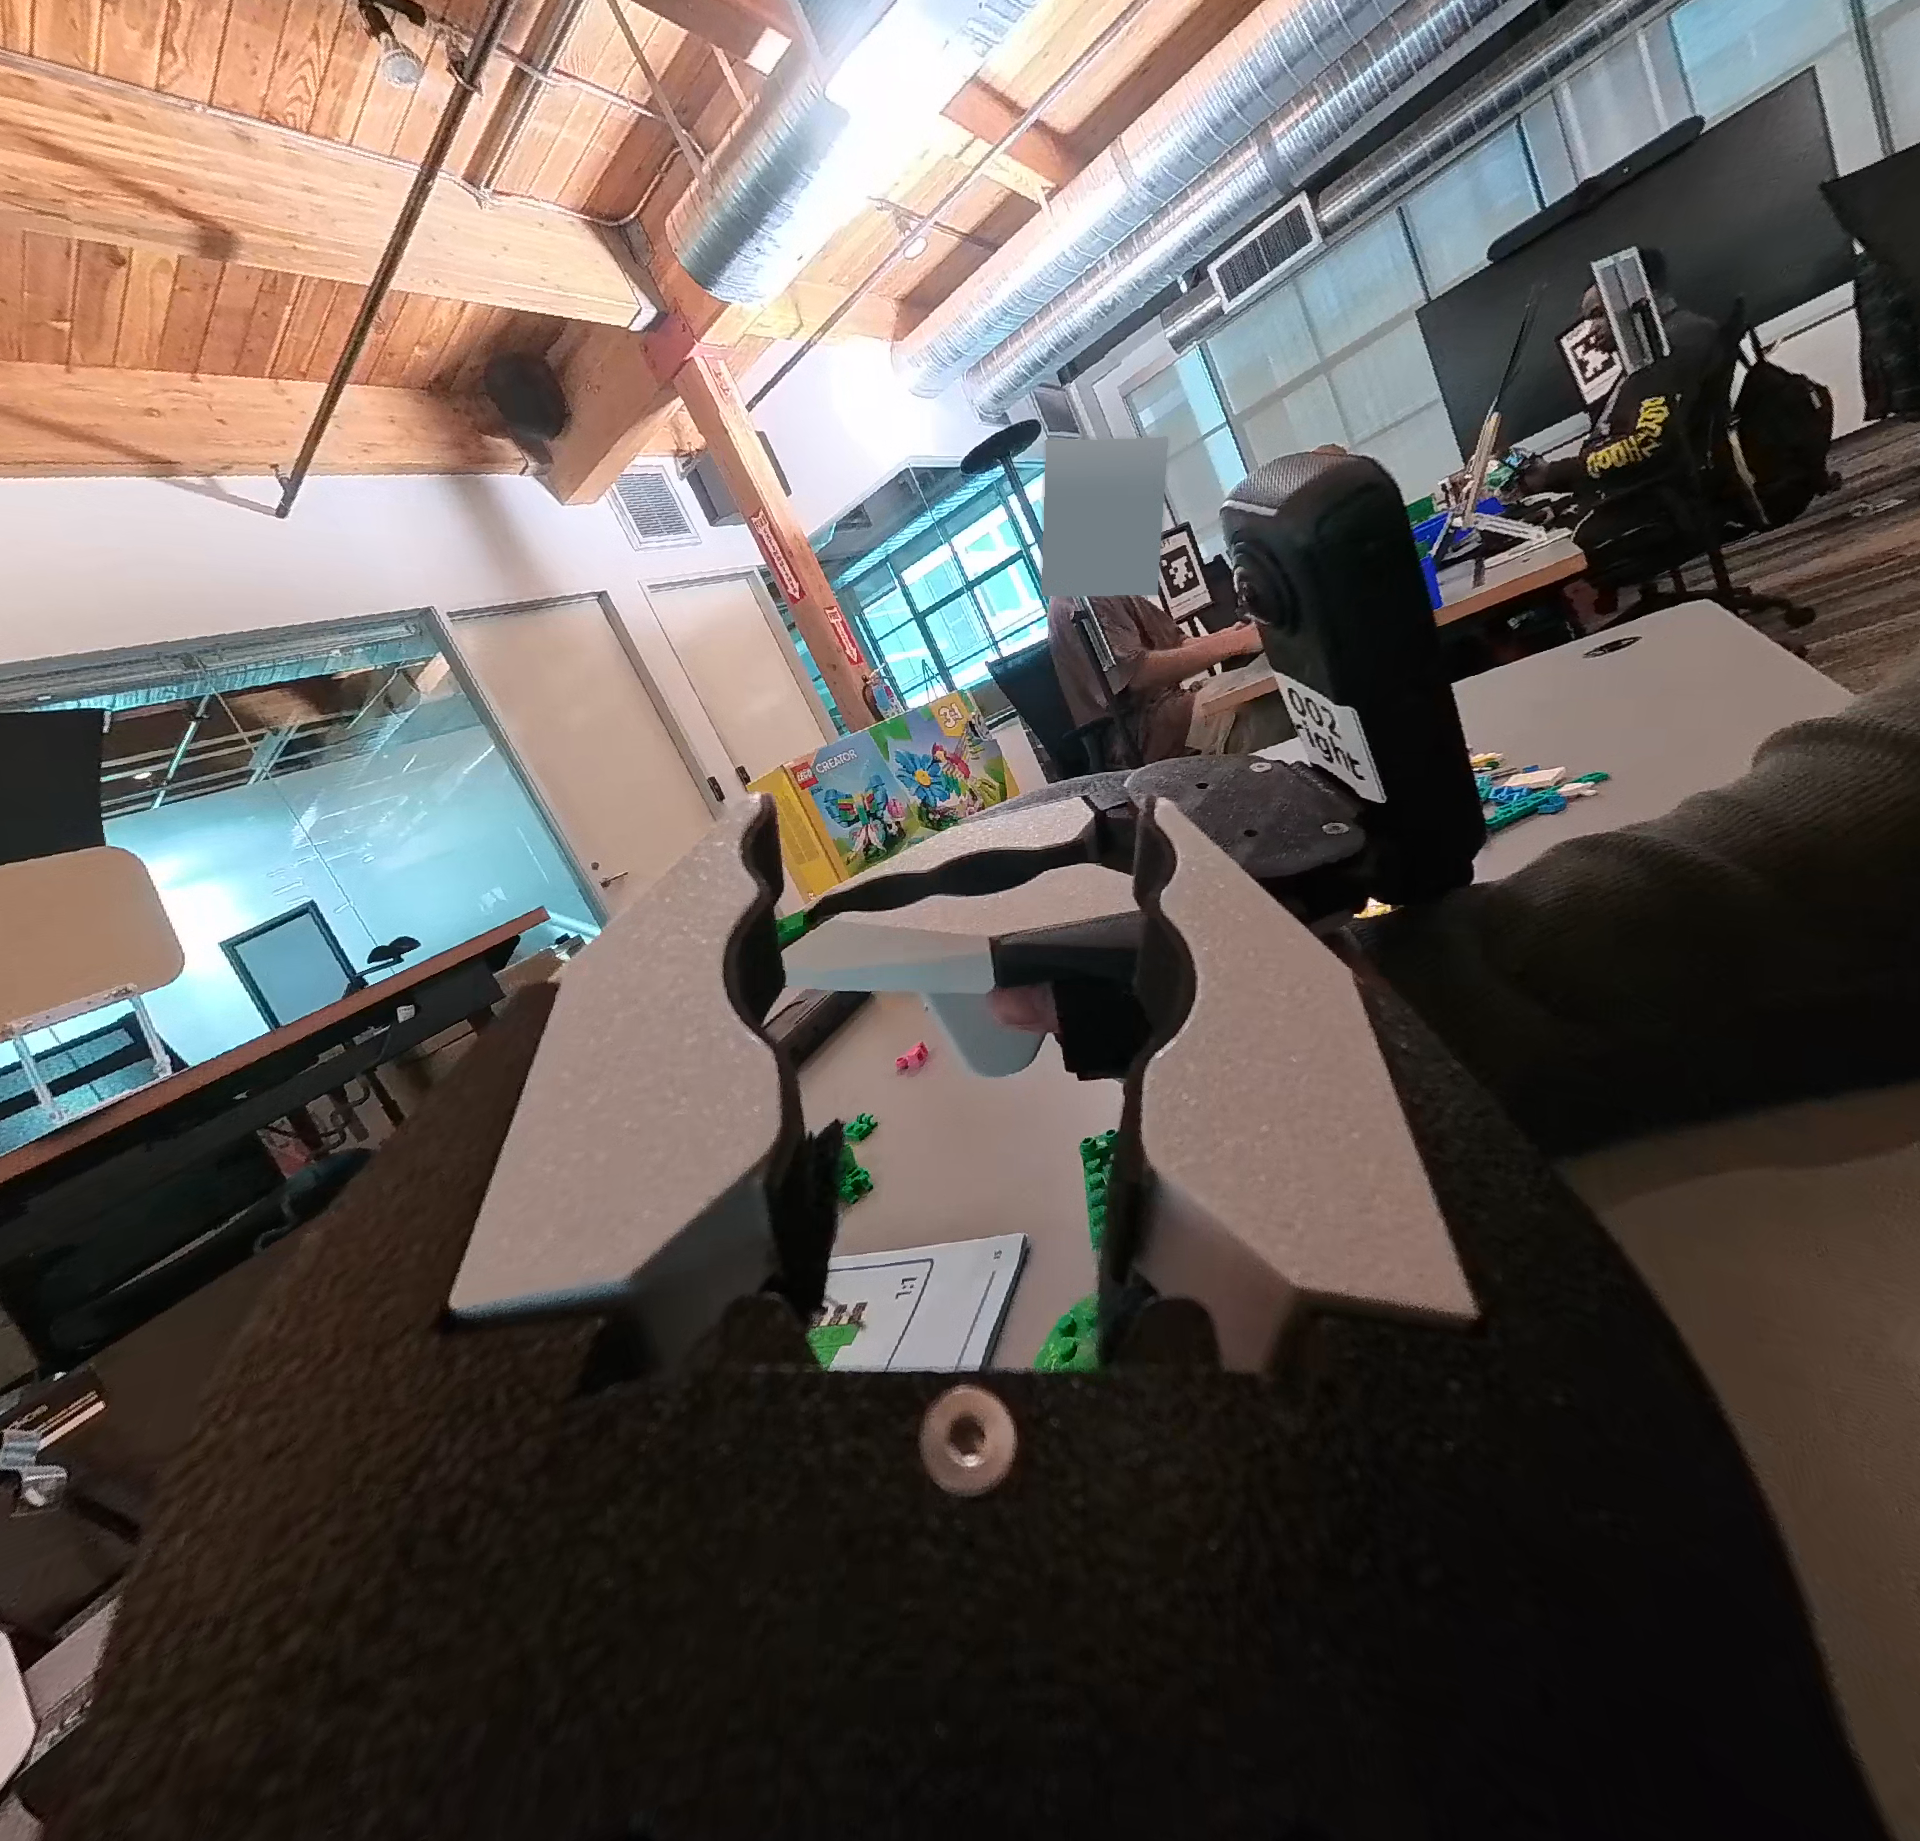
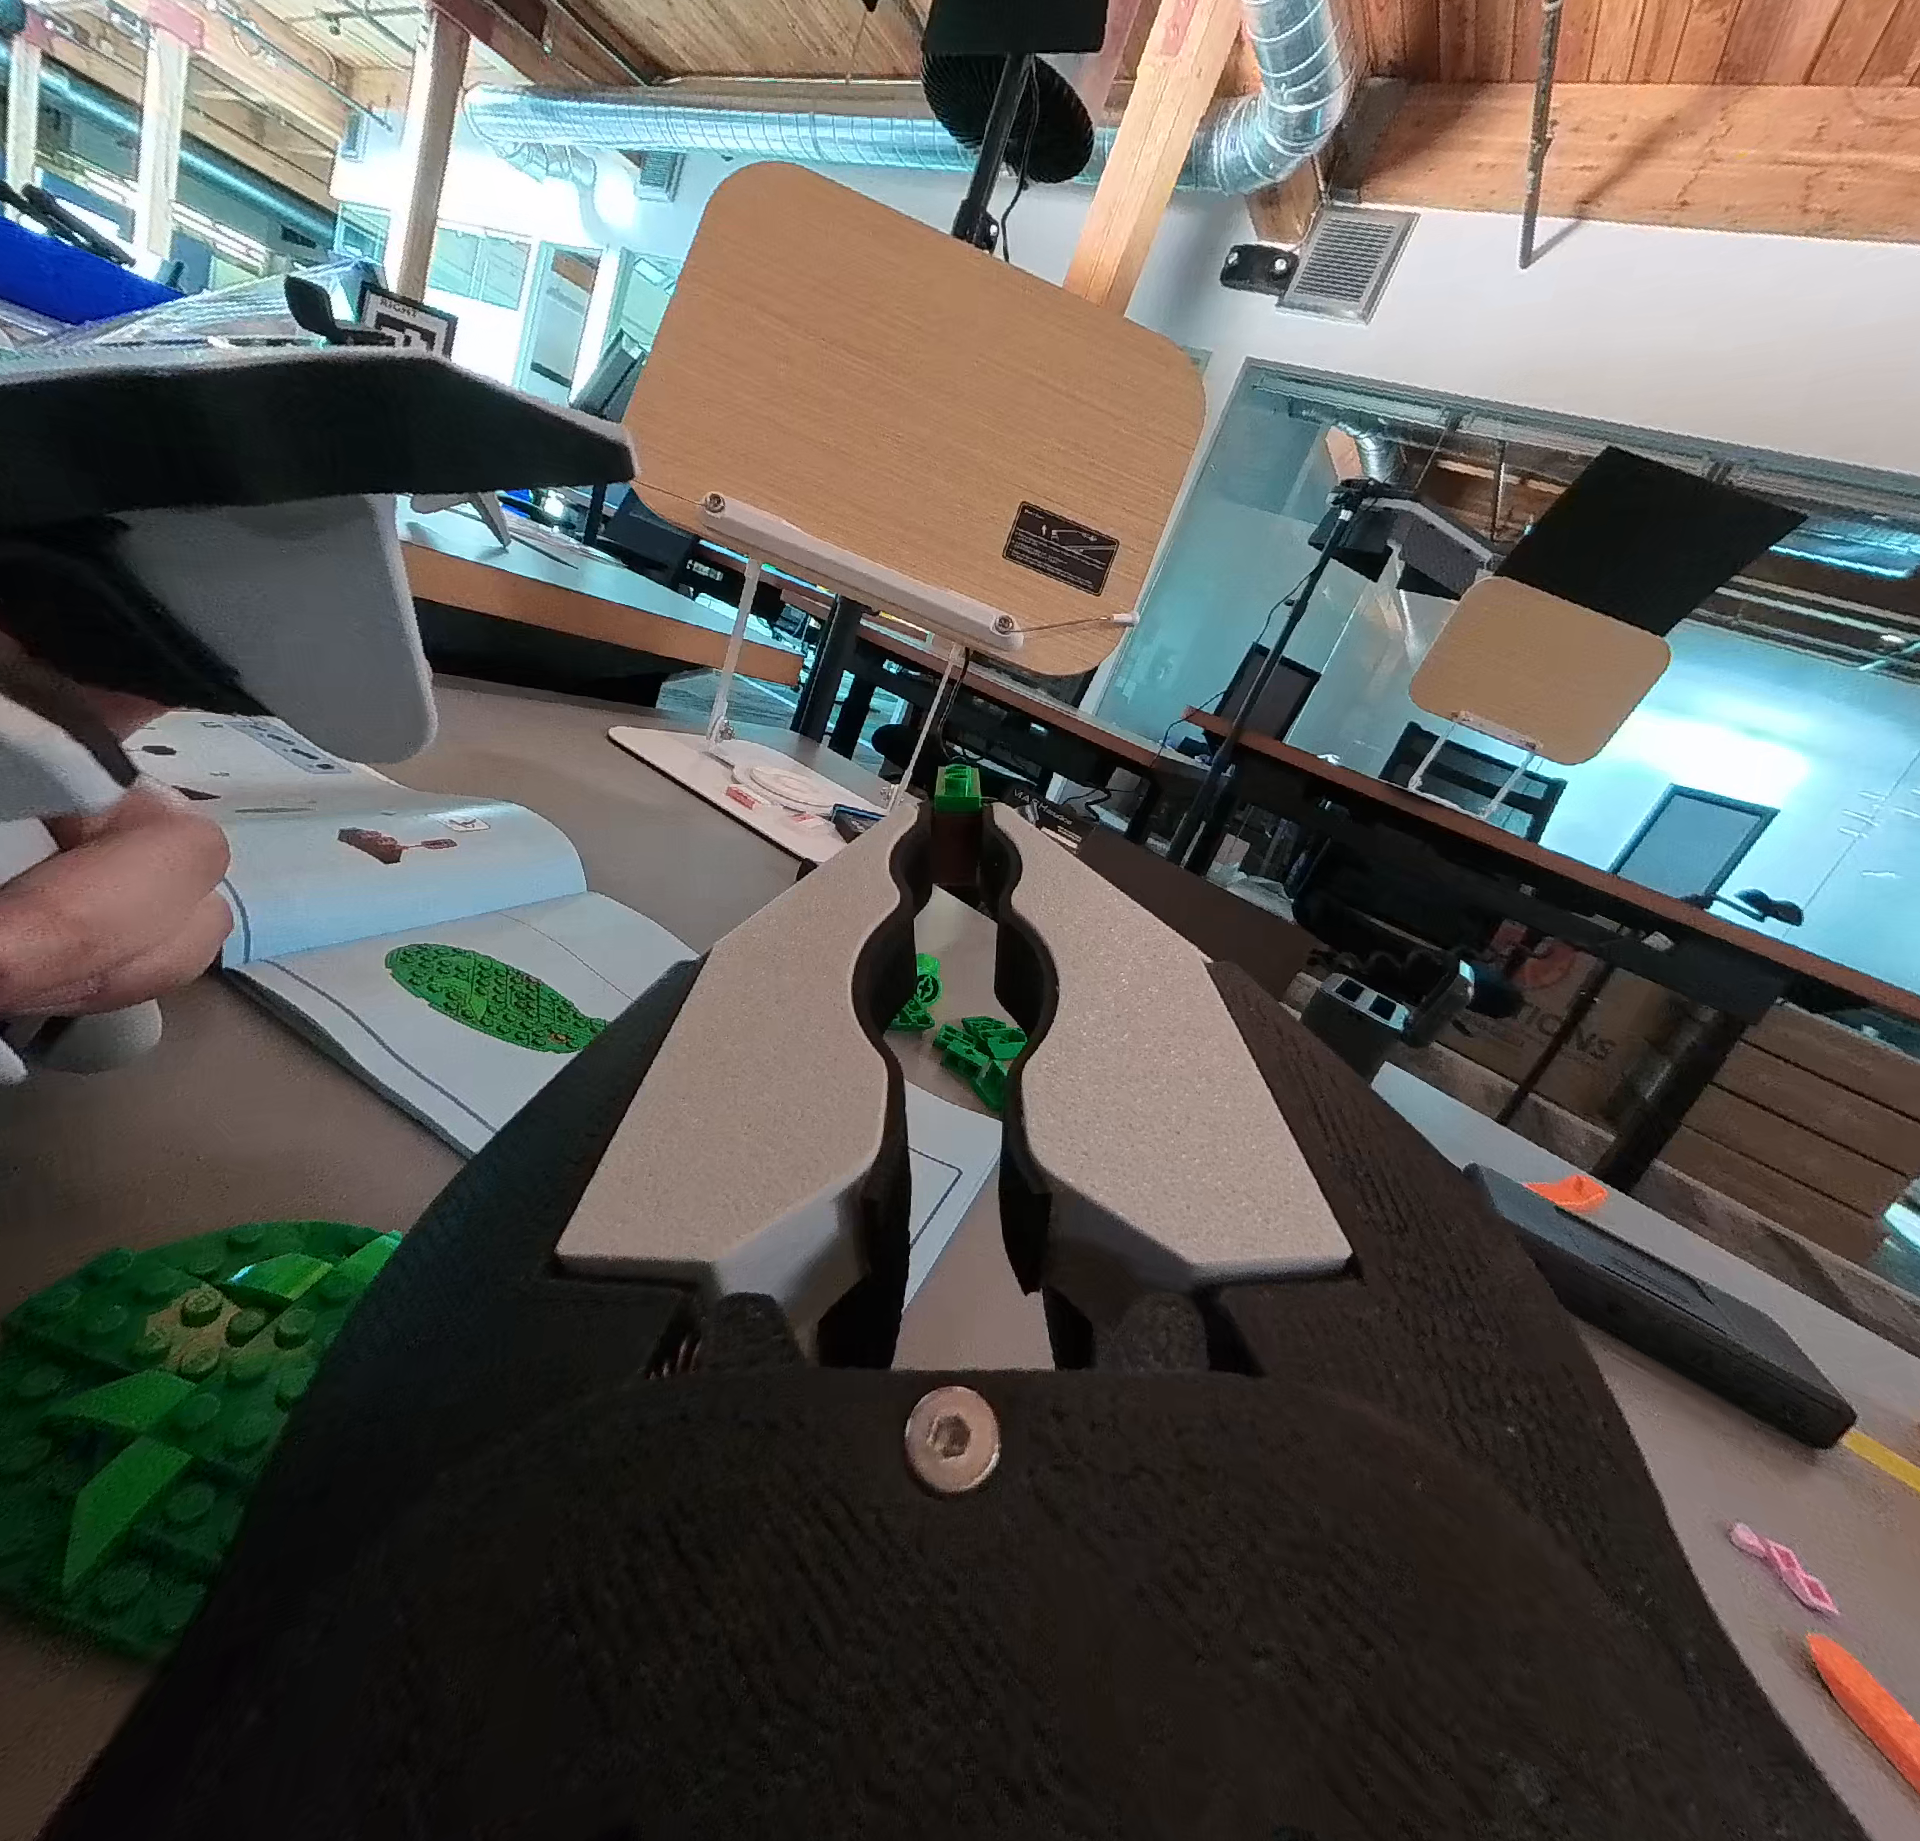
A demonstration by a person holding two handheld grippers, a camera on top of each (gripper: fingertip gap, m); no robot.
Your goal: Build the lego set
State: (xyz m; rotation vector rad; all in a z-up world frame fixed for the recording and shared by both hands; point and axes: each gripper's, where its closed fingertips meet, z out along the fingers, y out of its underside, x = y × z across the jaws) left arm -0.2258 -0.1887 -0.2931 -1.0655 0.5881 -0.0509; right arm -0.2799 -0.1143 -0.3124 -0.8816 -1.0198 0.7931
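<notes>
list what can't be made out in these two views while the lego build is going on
- Right tool: it grips a small stack, green piece on a dark one; the fingers cover its lower part.
- Green base plate, right wrist view: cut off by the left edge and the tool body.
- Instruction booklet, left wrist view: mostly hidden behind the left tool.
- Loose green pieces: too small to identify.
- Seated person: head covered by a patch.

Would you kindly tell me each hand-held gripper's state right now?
Left hand-held gripper: open, empty.
Right hand-held gripper: shut on small brown-and-green lego piece.
</notes>
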